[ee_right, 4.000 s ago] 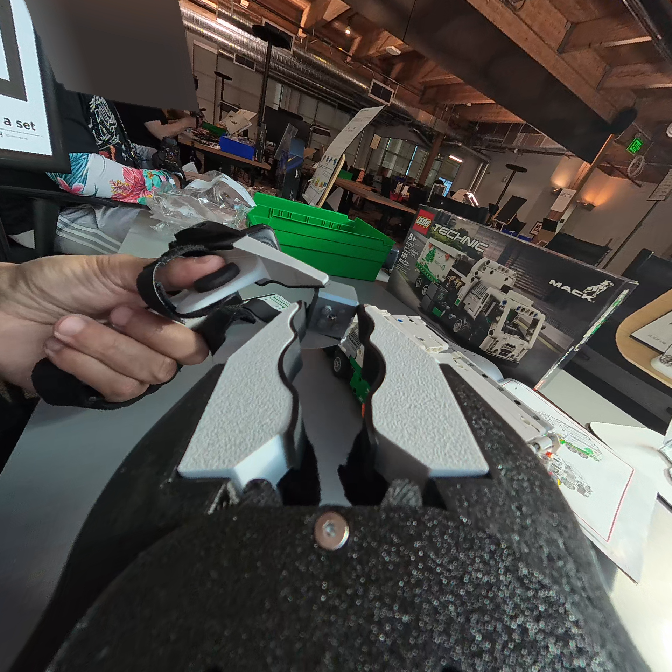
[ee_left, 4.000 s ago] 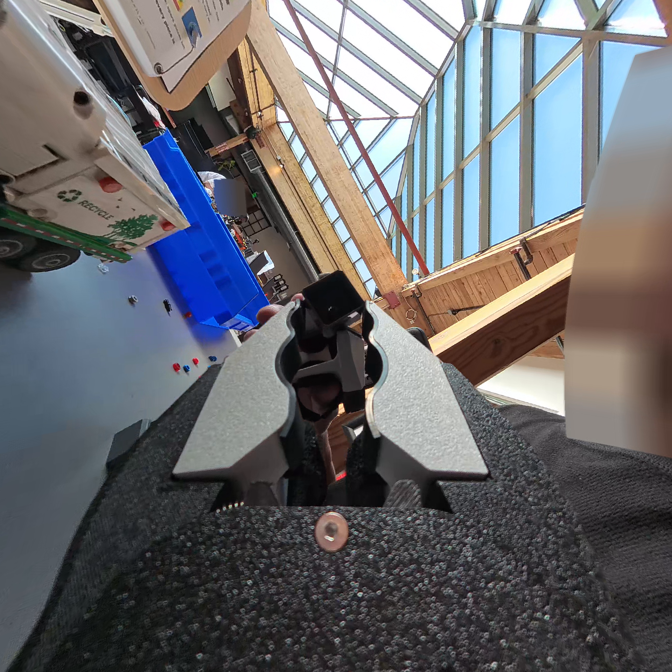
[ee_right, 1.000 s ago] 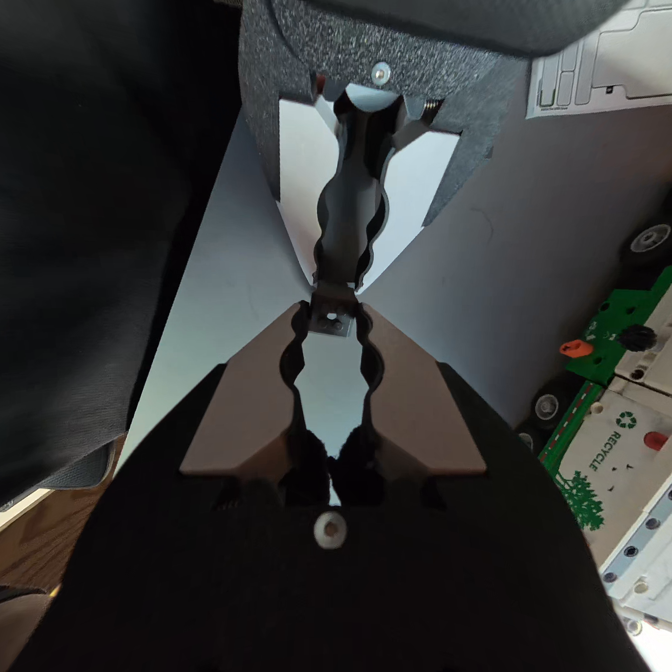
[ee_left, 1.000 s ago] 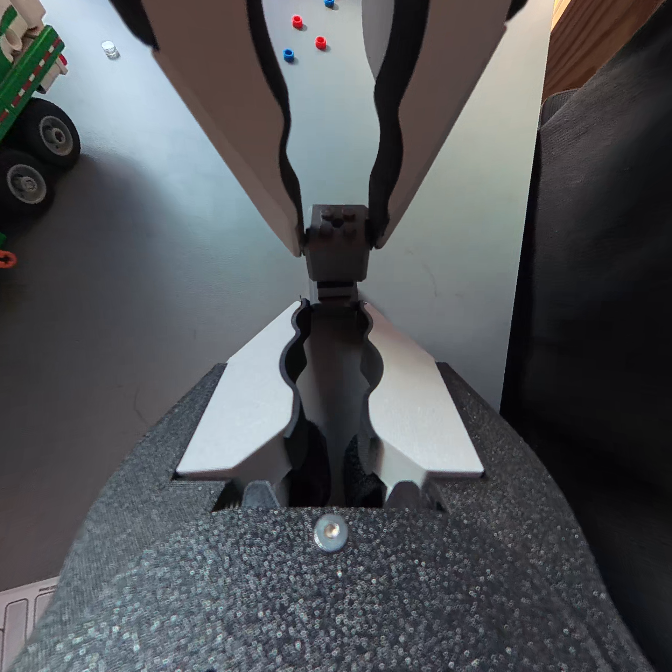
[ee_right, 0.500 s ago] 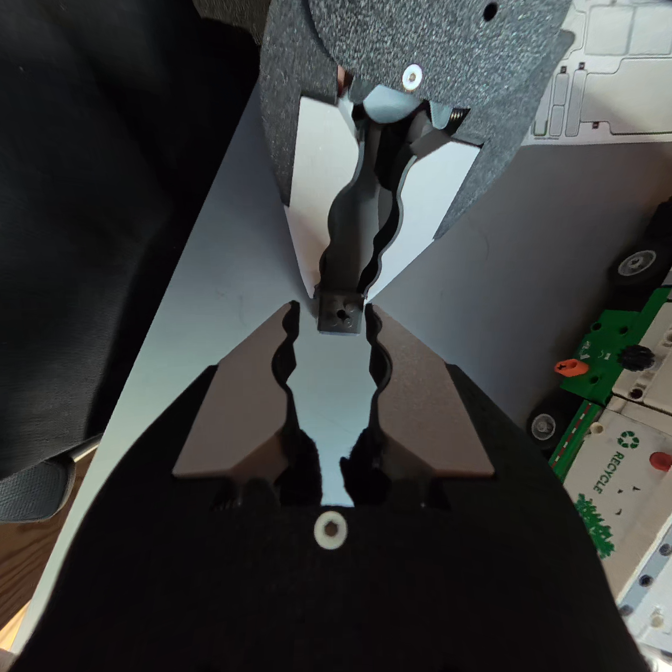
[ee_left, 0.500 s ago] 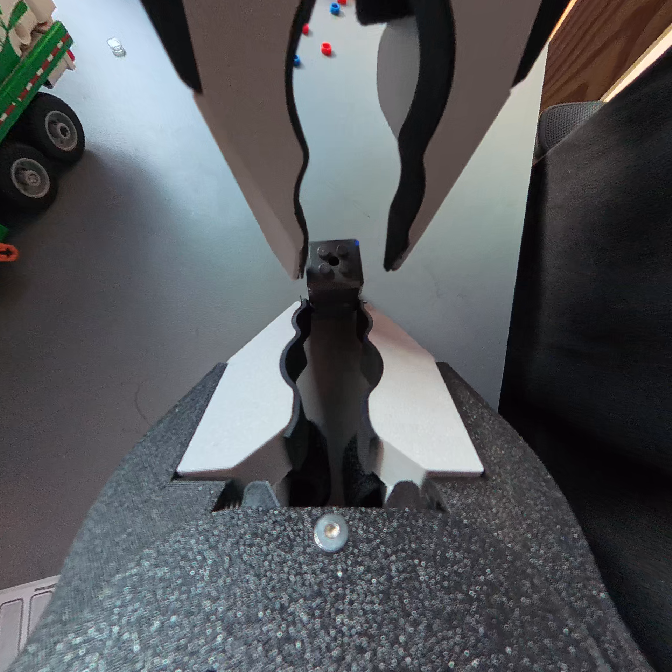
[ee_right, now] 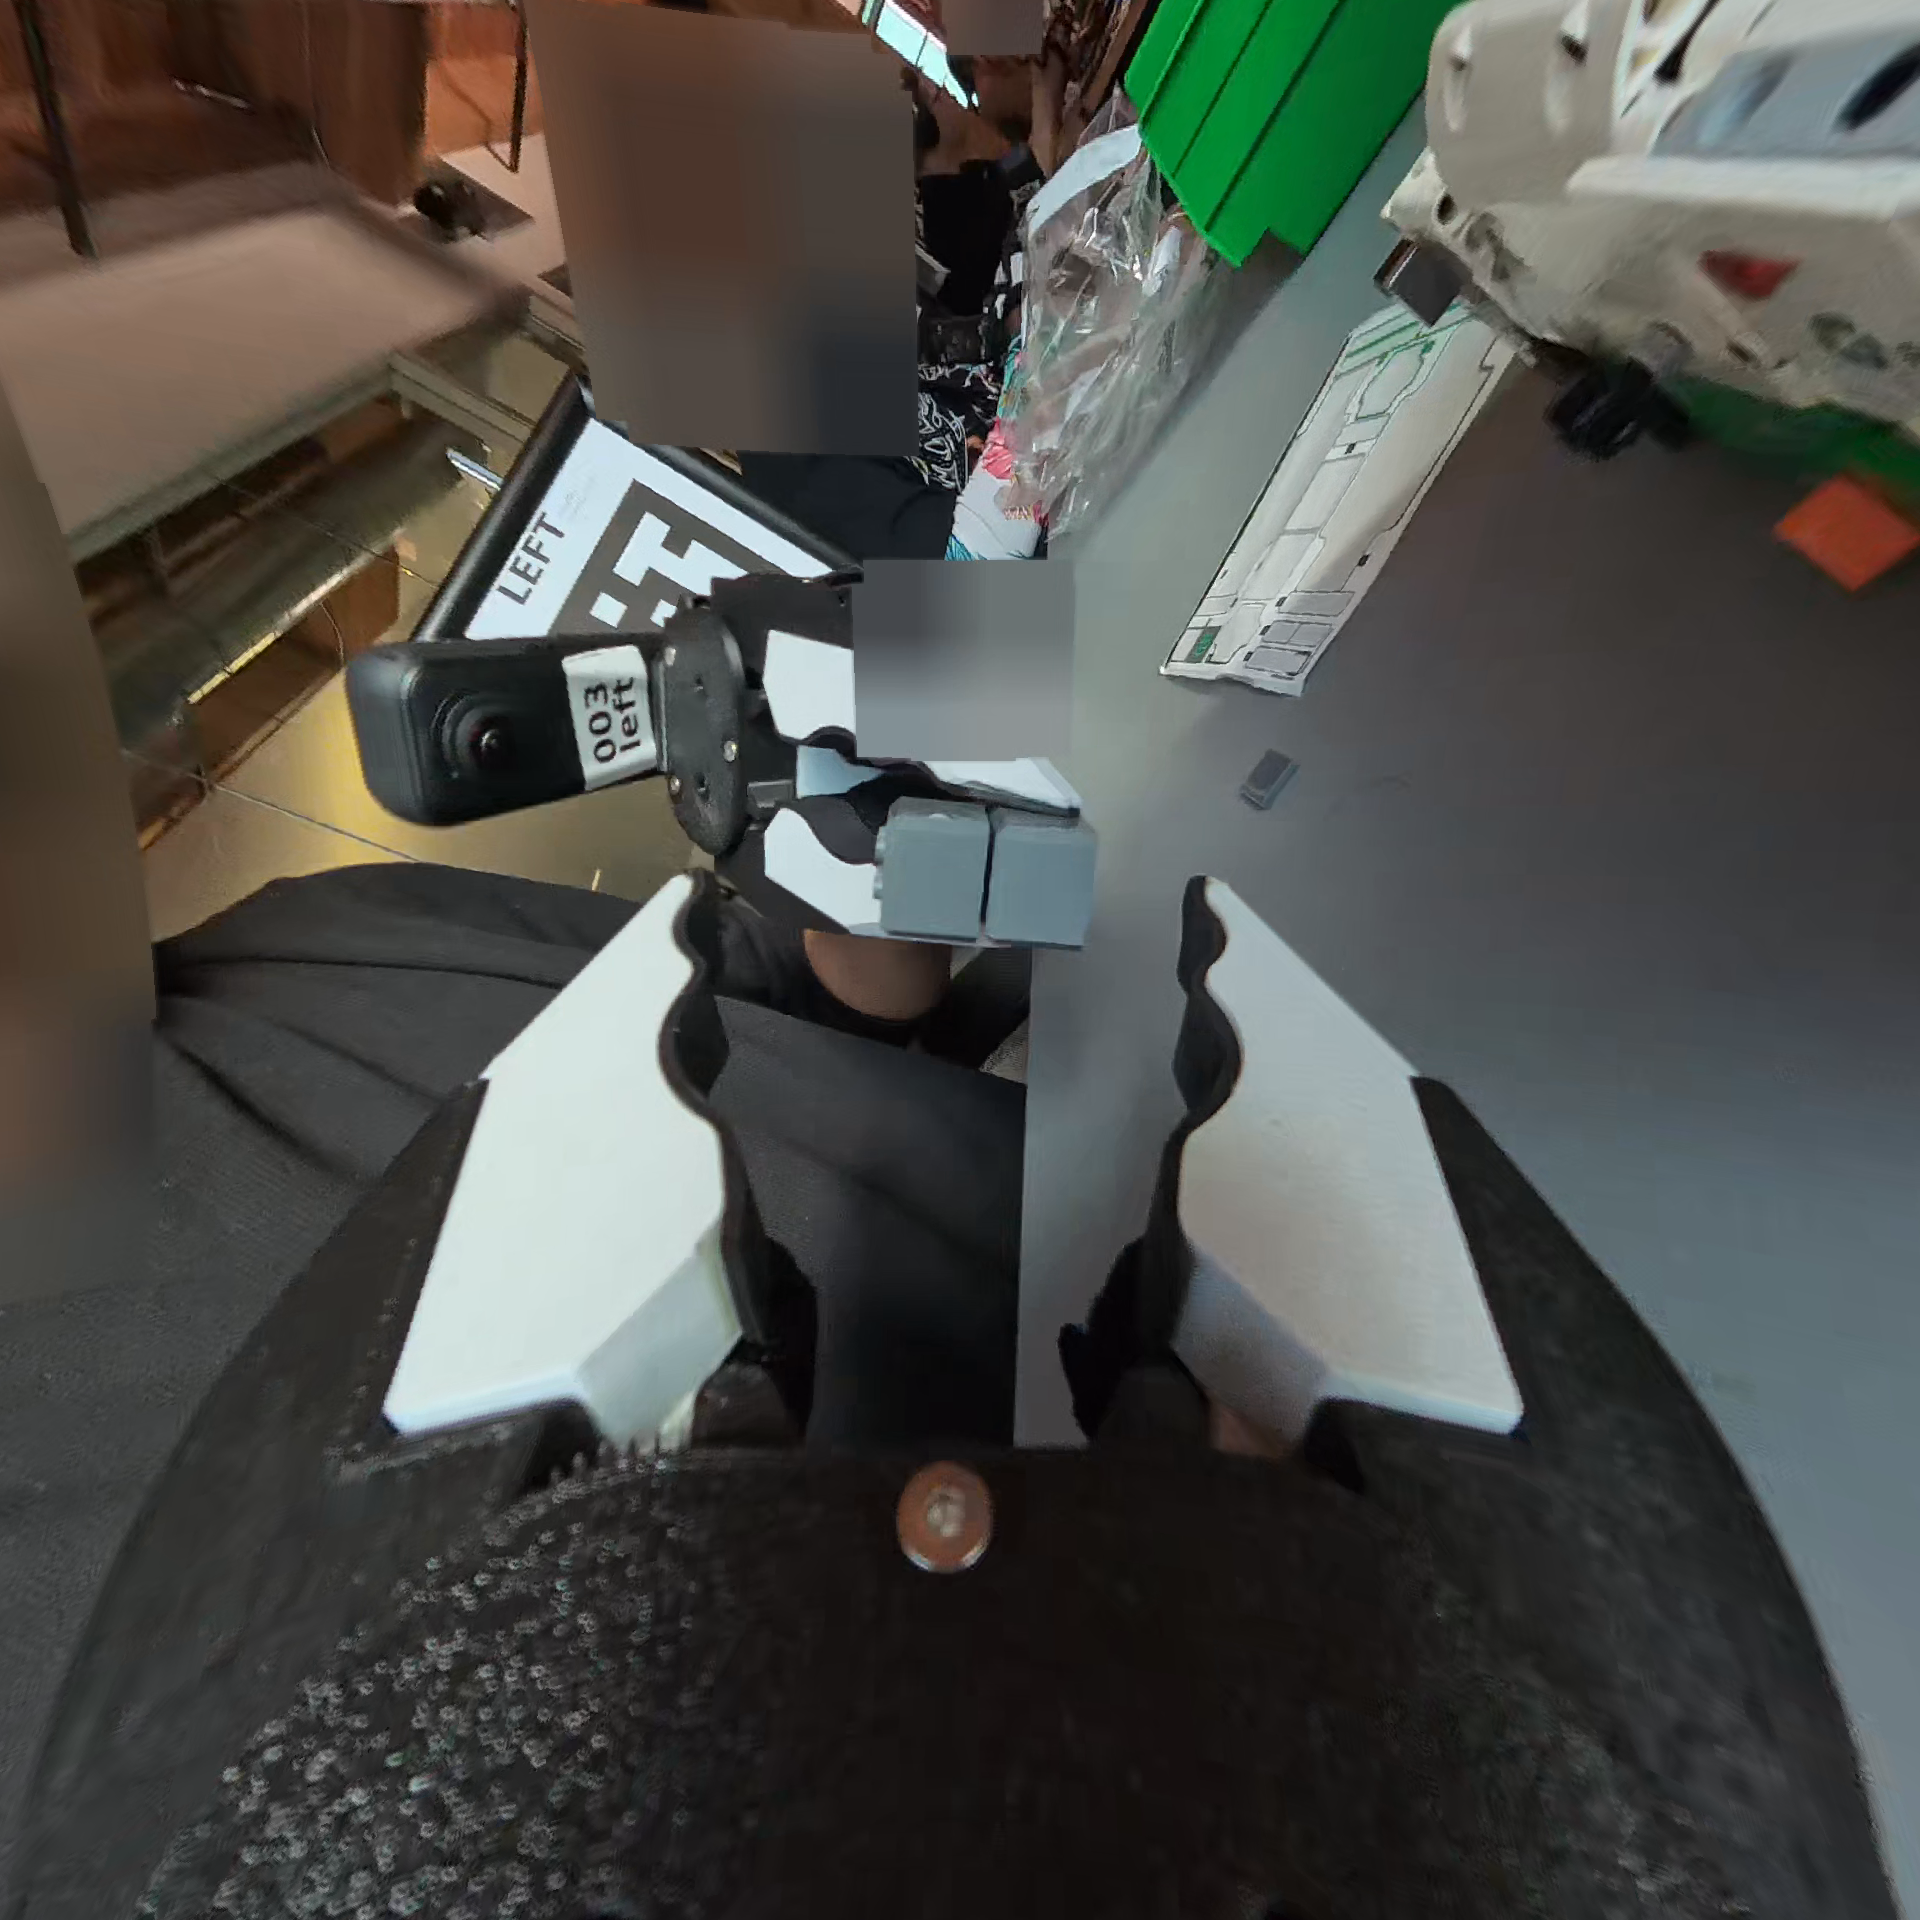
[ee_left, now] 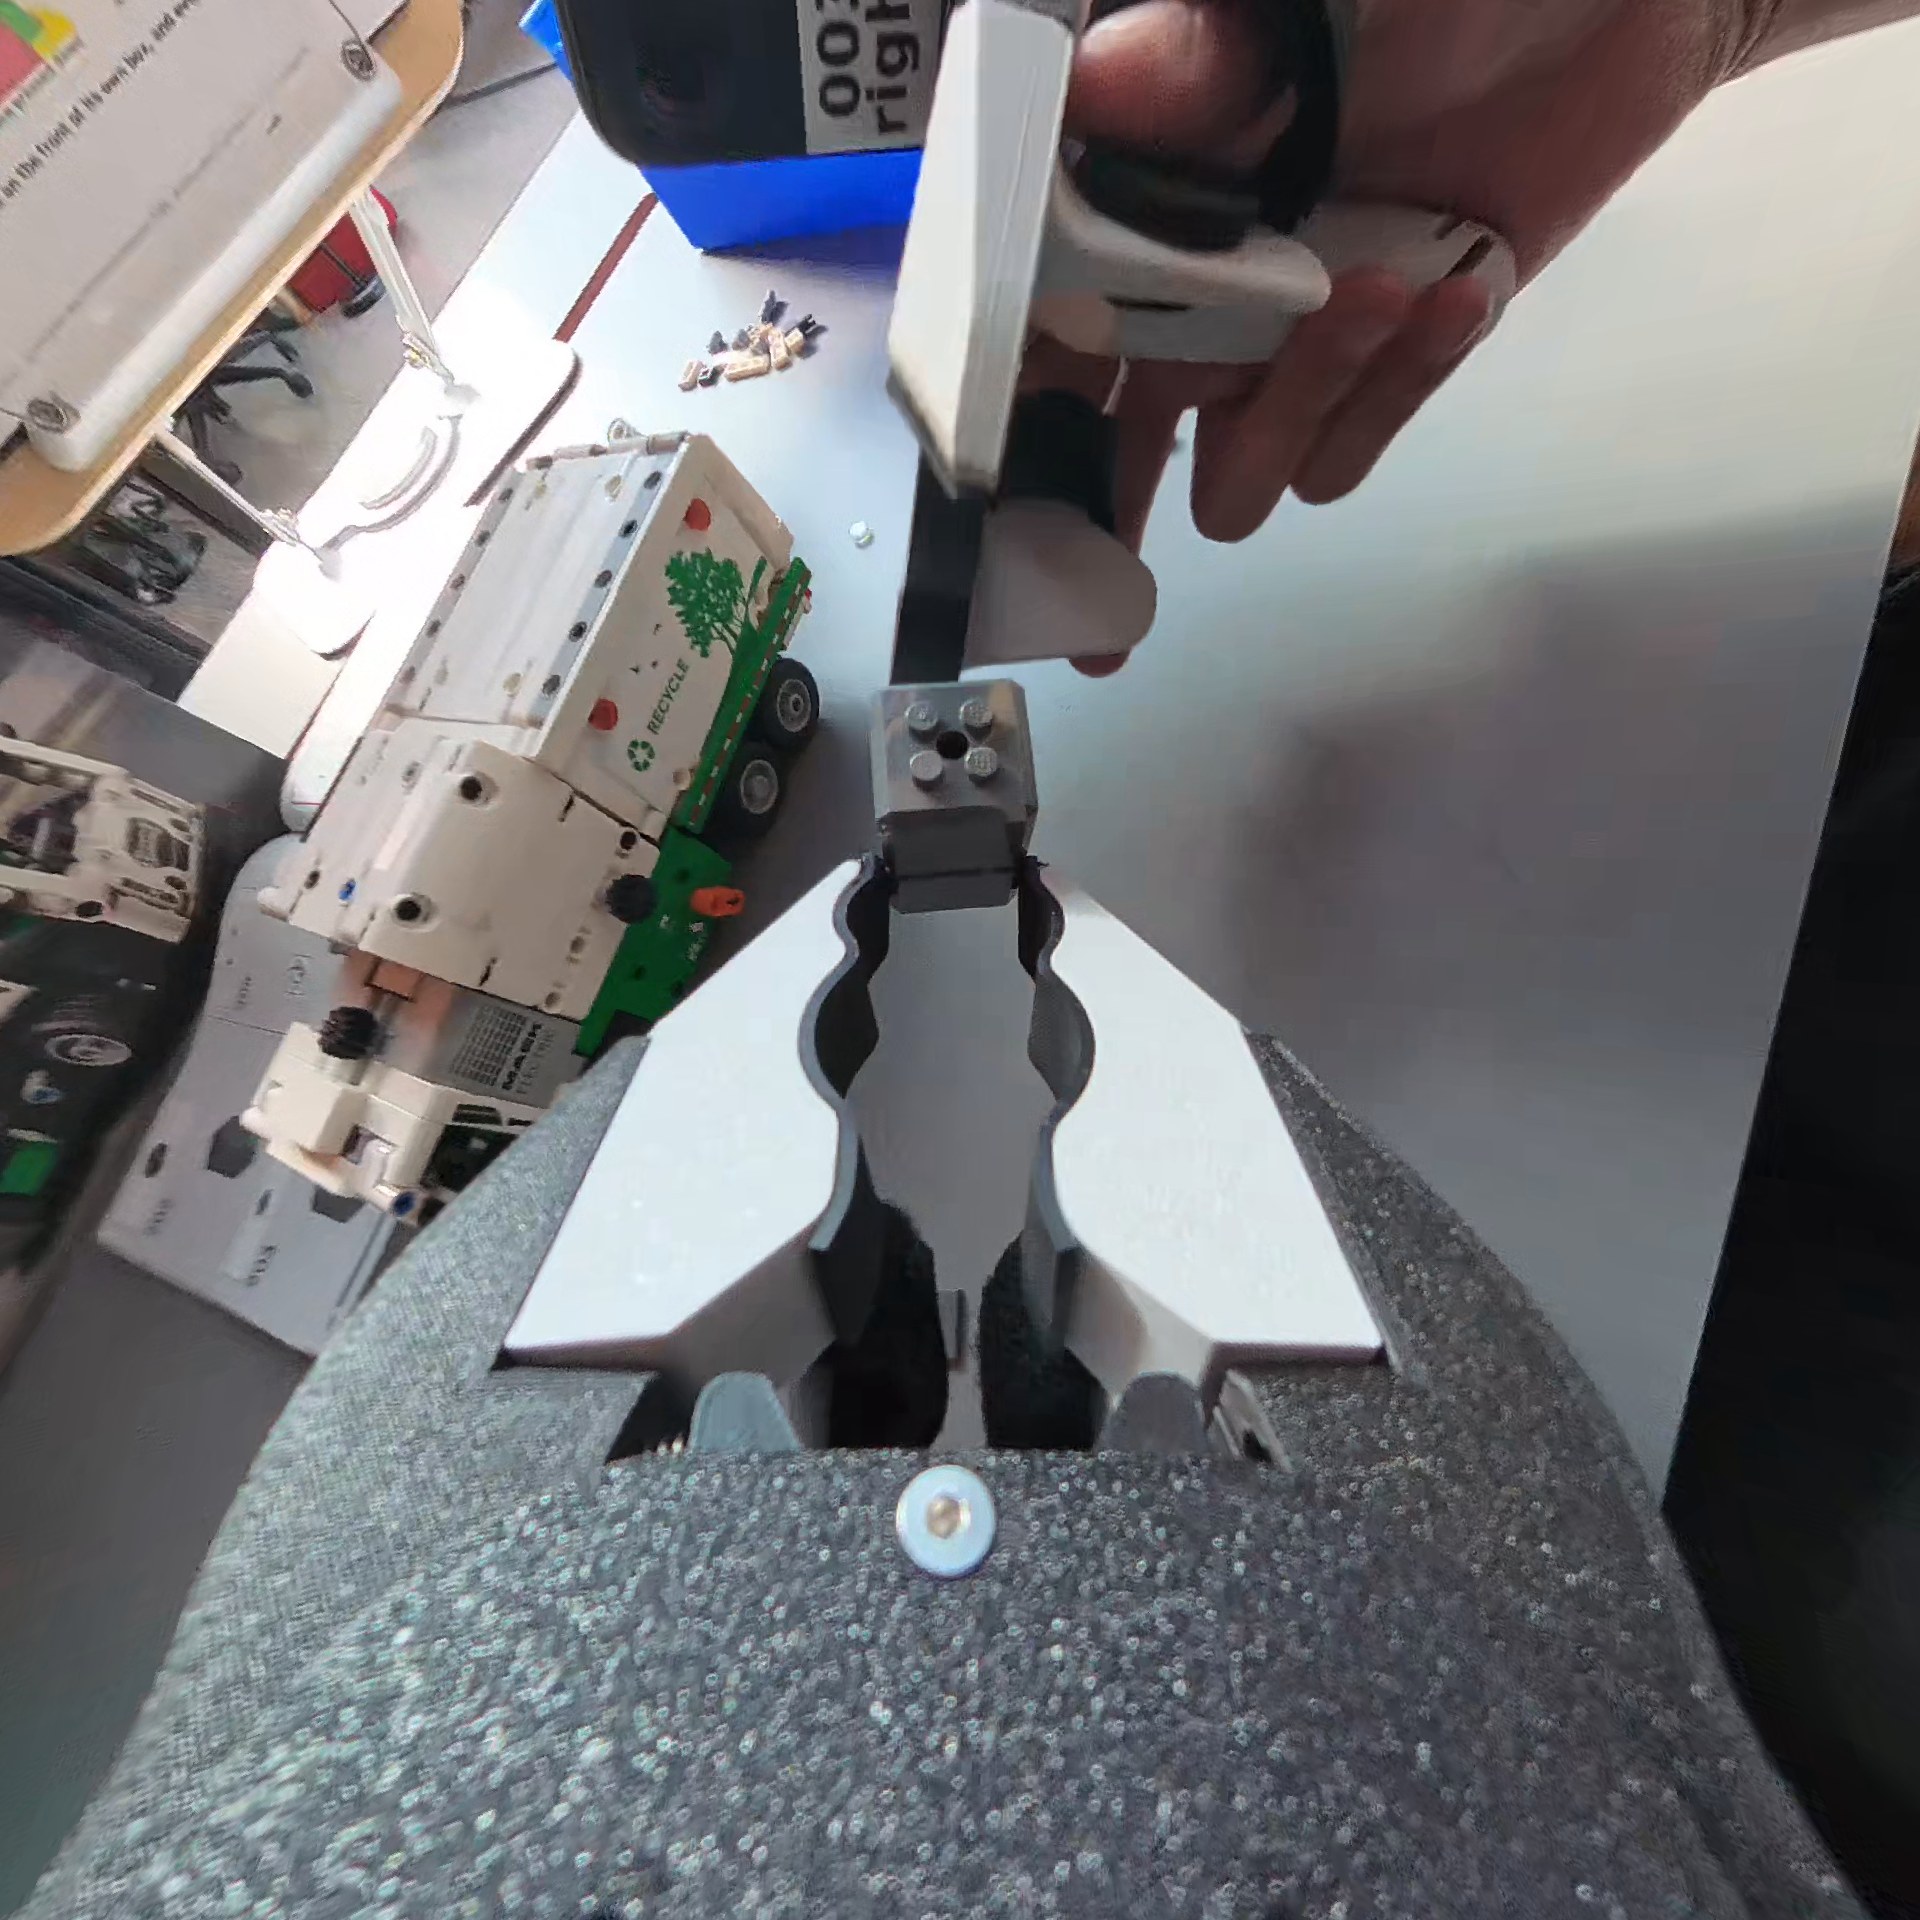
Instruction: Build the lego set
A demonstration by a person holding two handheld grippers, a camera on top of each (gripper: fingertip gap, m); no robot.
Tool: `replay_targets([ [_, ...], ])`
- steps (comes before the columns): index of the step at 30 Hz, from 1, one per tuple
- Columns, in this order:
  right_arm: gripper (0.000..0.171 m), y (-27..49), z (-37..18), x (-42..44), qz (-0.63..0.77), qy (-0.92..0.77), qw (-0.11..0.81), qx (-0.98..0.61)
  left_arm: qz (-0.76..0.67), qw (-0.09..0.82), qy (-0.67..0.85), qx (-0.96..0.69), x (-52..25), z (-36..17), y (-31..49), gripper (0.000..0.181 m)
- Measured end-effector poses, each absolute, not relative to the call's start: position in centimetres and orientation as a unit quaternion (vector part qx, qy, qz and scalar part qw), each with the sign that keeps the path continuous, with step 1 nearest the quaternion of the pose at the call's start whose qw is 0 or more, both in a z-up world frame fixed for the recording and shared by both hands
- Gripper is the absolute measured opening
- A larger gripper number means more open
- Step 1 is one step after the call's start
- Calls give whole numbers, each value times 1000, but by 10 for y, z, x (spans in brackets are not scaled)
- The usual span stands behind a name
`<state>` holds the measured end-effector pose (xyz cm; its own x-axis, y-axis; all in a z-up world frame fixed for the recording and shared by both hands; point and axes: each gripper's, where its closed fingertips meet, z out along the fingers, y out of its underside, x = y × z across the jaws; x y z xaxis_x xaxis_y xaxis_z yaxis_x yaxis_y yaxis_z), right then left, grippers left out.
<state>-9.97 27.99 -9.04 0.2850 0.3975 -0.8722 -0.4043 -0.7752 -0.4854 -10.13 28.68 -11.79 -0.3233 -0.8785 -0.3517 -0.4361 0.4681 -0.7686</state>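
Observation:
My left gripper (ee_left: 954, 883) is shut on a grey lego block (ee_left: 954, 774) made of two joined cubes, studs facing the camera, held above the grey table (ee_left: 1455, 831). The same block (ee_right: 982, 873) shows in the right wrist view, held by the left gripper (ee_right: 977, 800) just beyond my fingertips. My right gripper (ee_right: 940, 904) is open and empty. It shows in the left wrist view (ee_left: 1039, 582) turned sideways above the block, held by a hand (ee_left: 1351, 343). The white and green lego truck (ee_left: 540, 790) lies on the table to the left.
An instruction sheet (ee_right: 1330, 520) lies on the table near the truck (ee_right: 1683, 208). A small grey piece (ee_right: 1270, 774) lies loose on the table. A pile of small tan and dark pieces (ee_left: 753, 348) and a blue bin (ee_left: 800, 197) are farther back. A green bin (ee_right: 1247, 104) stands at the table's end. My two grippers' fingertips are within a few centimetres of each other.
My right gripper let go of the grey block, opened wide and pulled away, turning sideways. My left gripper keeps the block and has lifted and tilted, bringing the truck into view.

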Motion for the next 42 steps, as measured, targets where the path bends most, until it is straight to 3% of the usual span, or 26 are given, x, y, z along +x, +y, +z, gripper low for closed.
replay_targets([
  [1, 87, 280, -90, -105, 605, 10, 336, -721, -266, 397, 771, -422, -102, -116, 286, 23],
  [7, 58, 275, -95, -119, 602, -14, 328, -728, -233, 399, 794, -394, -101, -117, 273, 23],
  [11, 47, 270, -95, -121, 618, -18, 320, -718, -229, 410, 793, -388, -100, -112, 272, 23],
  [22, 46, 264, -89, -124, 633, -35, 333, -698, -181, 463, 796, -345, -101, -104, 270, 23],
  [30, 48, 271, -100, -119, 581, -27, 355, -732, -112, 464, 809, -343, -102, -111, 281, 23],
  [42, 47, 268, -101, -119, 577, -50, 367, -728, -122, 462, 809, -343, -101, -111, 278, 23],
])
